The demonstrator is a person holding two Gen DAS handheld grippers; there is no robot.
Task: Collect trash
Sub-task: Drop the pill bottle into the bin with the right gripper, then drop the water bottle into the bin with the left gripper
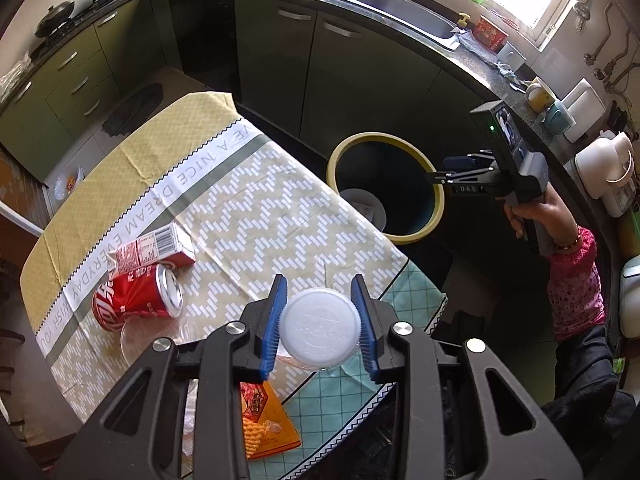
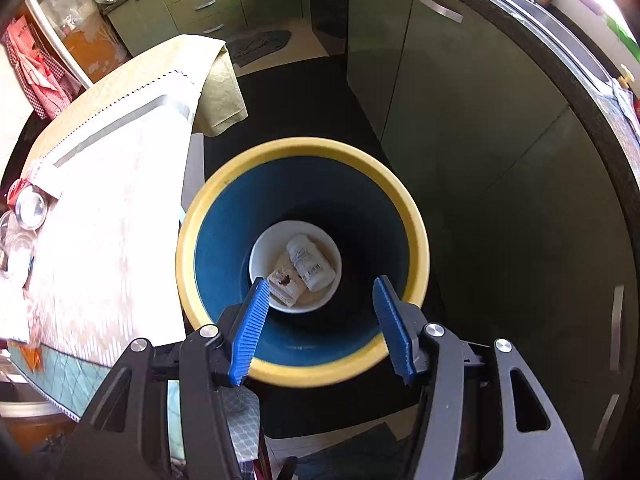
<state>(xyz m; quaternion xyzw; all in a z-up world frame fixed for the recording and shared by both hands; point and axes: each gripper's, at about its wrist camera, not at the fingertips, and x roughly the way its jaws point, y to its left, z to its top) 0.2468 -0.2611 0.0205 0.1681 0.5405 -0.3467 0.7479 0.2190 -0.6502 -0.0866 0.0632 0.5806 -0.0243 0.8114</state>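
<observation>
My left gripper [image 1: 319,284] is shut on a round white lid [image 1: 320,328] with clear plastic under it, held above the table's near edge. On the patterned tablecloth [image 1: 248,208] lie a red soda can [image 1: 136,300], a red-and-white carton [image 1: 154,250] and an orange snack packet [image 1: 266,424]. My right gripper [image 2: 322,282] hangs open over the yellow-rimmed blue bin [image 2: 300,146], nothing between its pads. A white bottle [image 2: 310,262] and a small box [image 2: 284,284] lie at the bin's bottom. The left wrist view shows the right gripper [image 1: 438,170] over the bin's rim [image 1: 436,208].
The bin stands on the dark floor between the table and green cabinets [image 2: 460,128]. A counter with sinks [image 1: 404,12], mugs and appliances curves behind. A person's hand and pink sleeve [image 1: 576,280] hold the right gripper. A dark mat [image 1: 132,108] lies on the floor.
</observation>
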